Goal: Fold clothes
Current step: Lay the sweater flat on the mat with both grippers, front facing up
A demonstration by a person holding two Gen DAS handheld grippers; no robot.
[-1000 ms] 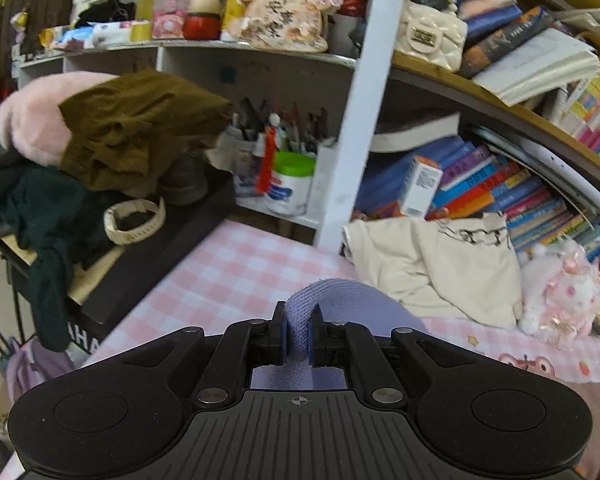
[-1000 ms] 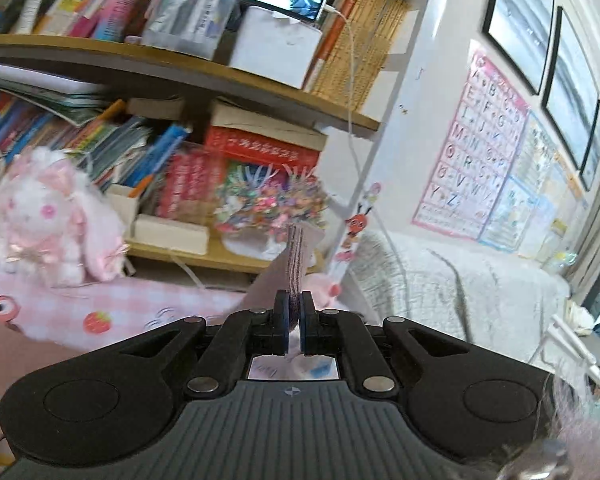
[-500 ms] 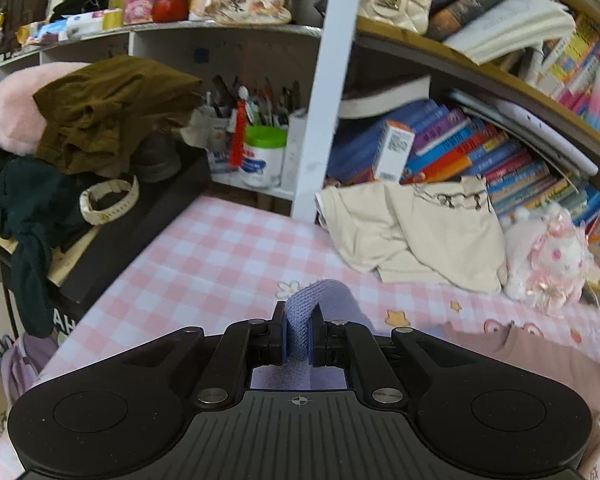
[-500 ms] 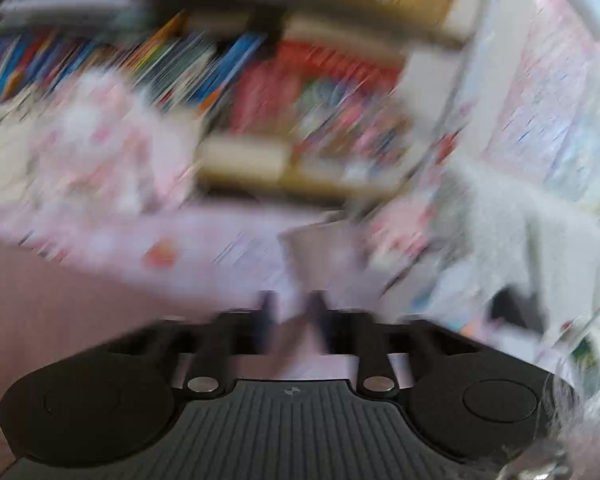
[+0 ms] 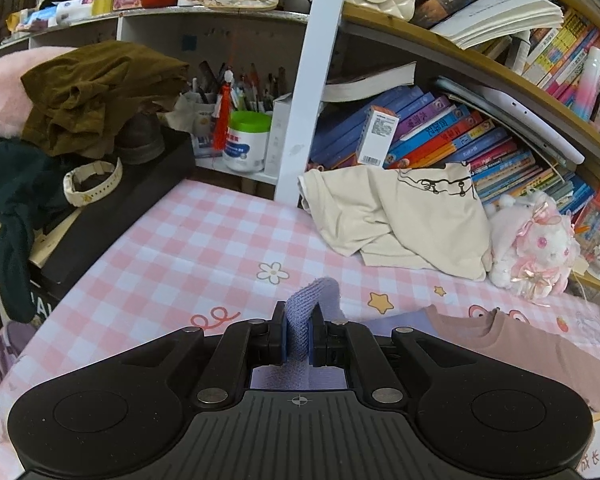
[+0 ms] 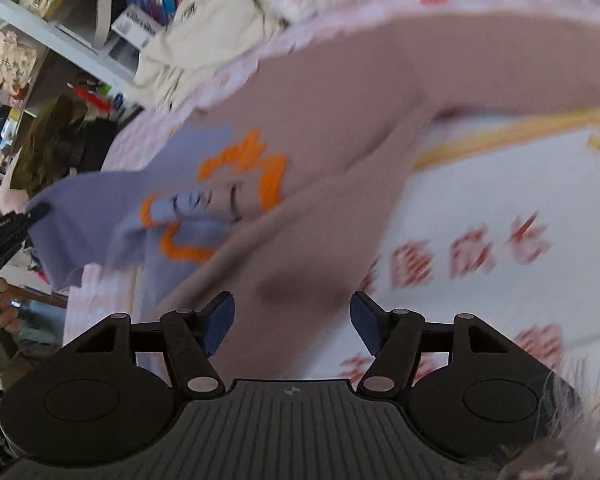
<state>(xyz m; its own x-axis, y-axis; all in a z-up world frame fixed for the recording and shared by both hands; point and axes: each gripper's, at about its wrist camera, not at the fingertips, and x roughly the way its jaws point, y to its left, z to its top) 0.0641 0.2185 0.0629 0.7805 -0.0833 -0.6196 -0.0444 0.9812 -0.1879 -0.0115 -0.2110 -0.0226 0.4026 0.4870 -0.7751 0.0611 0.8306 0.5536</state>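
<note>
The left gripper [image 5: 298, 338] kept its fingers clamped on a lavender fold of the shirt [image 6: 300, 184]; the garment lay on the checked desk [image 5: 188, 248], its long axis seemingly running rightward from that grip; the right gripper [image 6: 292, 326] had just been opening, fingers apart above the mauve cloth; bare checked cloth lay leftward.
</note>
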